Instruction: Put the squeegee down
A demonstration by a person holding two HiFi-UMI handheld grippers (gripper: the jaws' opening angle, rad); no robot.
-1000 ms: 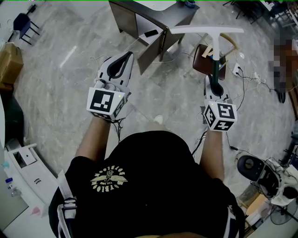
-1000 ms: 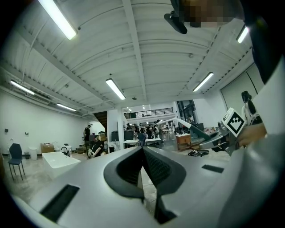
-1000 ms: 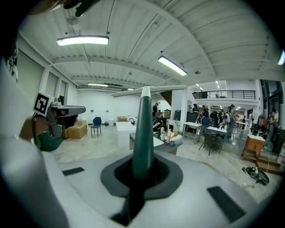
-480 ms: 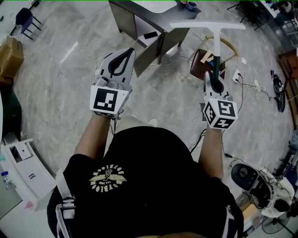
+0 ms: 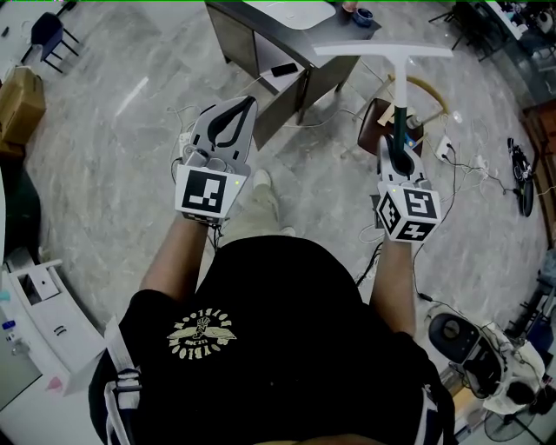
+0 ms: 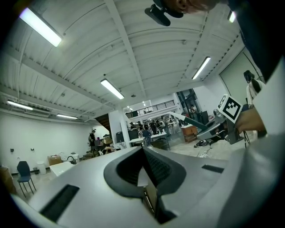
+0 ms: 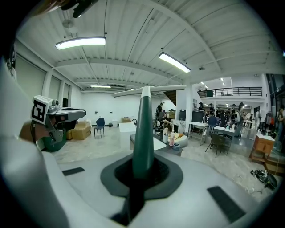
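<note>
The squeegee has a dark green handle and a long white blade set crosswise at its far end. My right gripper is shut on the handle and holds the squeegee out in front of me, above the floor. In the right gripper view the handle rises from between the pads up to the blade. My left gripper is held out beside it at the left, shut with nothing in it. In the left gripper view its pads meet with no gap.
A dark desk stands ahead, with a small dark flat thing on its lower shelf and a bowl on top. A round wooden seat and floor cables lie under the squeegee. Boxes are at the left.
Both grippers have moved forward towards the desk, and a shoe has stepped into view below the left one. The right gripper's hold on the squeegee handle is unchanged.
</note>
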